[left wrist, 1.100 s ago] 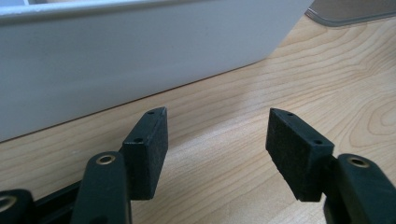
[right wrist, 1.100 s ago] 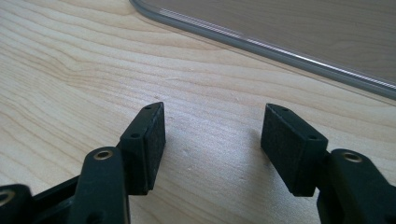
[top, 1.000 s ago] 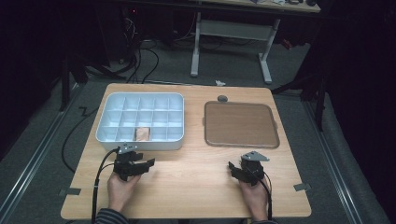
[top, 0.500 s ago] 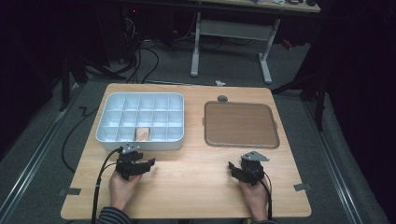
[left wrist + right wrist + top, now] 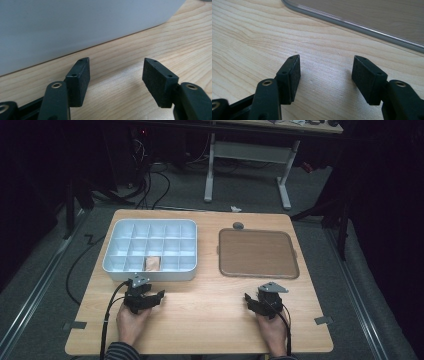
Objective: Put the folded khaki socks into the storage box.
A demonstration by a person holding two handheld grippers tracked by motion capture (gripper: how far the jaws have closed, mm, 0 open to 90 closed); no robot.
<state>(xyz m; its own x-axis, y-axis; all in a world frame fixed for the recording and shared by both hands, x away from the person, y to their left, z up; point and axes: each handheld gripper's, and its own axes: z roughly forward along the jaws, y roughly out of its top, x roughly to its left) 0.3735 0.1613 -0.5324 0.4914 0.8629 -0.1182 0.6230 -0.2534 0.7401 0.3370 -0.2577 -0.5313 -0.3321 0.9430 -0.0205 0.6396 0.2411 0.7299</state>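
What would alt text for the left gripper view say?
The left gripper rests on the wooden table with its black jaws open and nothing between them. Just ahead stands the pale outer wall of the compartment tray.

The small tan item [image 5: 152, 263] in the white compartmented plastic tray [image 5: 150, 271] is reading too small to identify. The tray's white wall [image 5: 75, 25] is blurring and running off frame. The brown flat board [image 5: 374, 15] is getting cropped.

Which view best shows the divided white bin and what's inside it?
The high view: the whole white bin, its compartments and the brown item in a near-row cell. The left gripper view gives its blank outer wall; the right gripper view faces the brown tray.
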